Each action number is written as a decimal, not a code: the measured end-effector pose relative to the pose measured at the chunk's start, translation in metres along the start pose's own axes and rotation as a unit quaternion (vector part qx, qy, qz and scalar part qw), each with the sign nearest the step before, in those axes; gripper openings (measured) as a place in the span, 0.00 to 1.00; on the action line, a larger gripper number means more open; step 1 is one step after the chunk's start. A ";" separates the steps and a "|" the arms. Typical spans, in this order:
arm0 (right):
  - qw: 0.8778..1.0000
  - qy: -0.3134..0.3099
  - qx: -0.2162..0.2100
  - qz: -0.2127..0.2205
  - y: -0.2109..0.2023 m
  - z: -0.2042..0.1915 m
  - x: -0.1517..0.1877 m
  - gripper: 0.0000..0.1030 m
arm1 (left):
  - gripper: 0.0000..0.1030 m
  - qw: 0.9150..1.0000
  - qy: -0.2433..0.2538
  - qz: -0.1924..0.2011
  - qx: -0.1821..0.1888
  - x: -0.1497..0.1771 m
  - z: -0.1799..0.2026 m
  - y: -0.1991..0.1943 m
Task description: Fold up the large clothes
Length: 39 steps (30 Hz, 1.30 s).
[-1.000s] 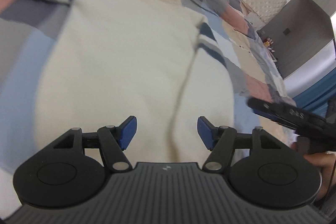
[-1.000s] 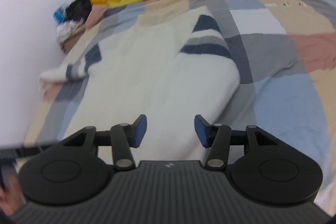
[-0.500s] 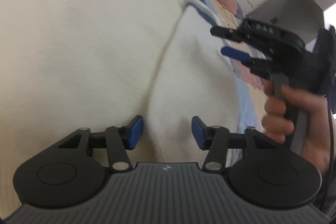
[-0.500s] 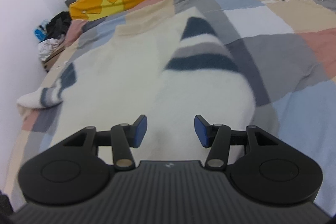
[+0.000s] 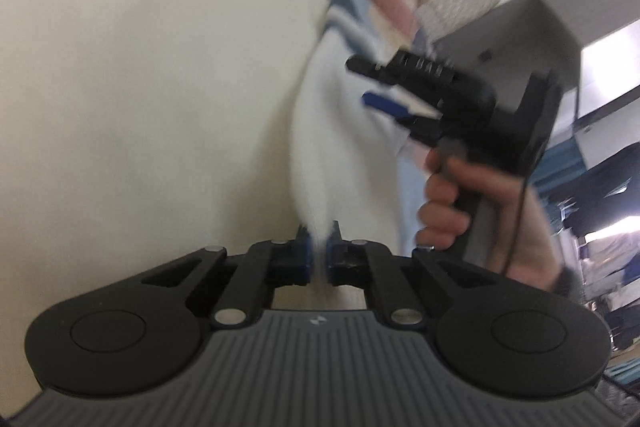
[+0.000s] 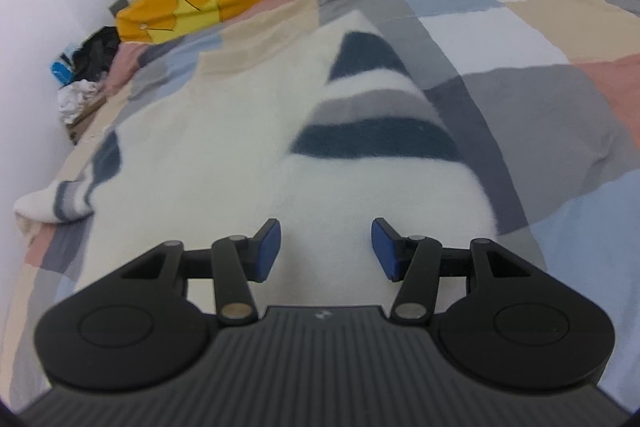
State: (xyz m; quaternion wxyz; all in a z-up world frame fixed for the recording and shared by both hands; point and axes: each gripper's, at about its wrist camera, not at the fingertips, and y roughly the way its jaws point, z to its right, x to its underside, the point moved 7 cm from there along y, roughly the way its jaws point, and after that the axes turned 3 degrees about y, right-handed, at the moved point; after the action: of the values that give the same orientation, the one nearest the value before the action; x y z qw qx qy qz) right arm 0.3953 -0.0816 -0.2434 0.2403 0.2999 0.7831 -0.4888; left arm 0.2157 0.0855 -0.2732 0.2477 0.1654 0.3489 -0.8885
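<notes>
Though unseen rightward: left hand-held gripper [image 5: 318,259] on sweater [image 5: 160,87].

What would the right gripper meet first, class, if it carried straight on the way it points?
Most likely the cream sweater lying on the bed: the right gripper is open, angled down at its white fabric just below the striped sleeve. Depth is hard to judge here.

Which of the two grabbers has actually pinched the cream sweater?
The left gripper: its blue pads have just closed on the sweater. The right gripper hangs open above it.
</notes>
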 end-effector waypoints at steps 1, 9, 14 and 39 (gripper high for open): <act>1.000 -0.001 -0.009 0.004 -0.002 -0.003 -0.001 0.52 | 0.07 1.000 0.002 0.011 0.001 -0.004 0.001 -0.009; 0.997 -0.079 -0.003 -0.012 0.000 -0.030 0.015 0.51 | 0.07 0.997 -0.014 0.031 -0.065 -0.019 -0.020 -0.031; 0.995 -0.090 0.016 -0.039 0.011 -0.027 0.028 0.50 | 0.07 0.993 -0.014 -0.002 -0.117 -0.009 -0.039 -0.010; 0.995 -0.096 -0.024 0.011 -0.026 -0.050 0.038 0.53 | 0.50 0.980 0.066 0.048 -0.179 -0.012 -0.022 -0.038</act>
State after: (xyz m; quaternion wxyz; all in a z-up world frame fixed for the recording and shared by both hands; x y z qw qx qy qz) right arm 0.3458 -0.0366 -0.2325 0.3264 0.2547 0.7645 -0.4940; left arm 0.2069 0.1295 -0.2626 0.2917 0.1934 0.5097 -0.7860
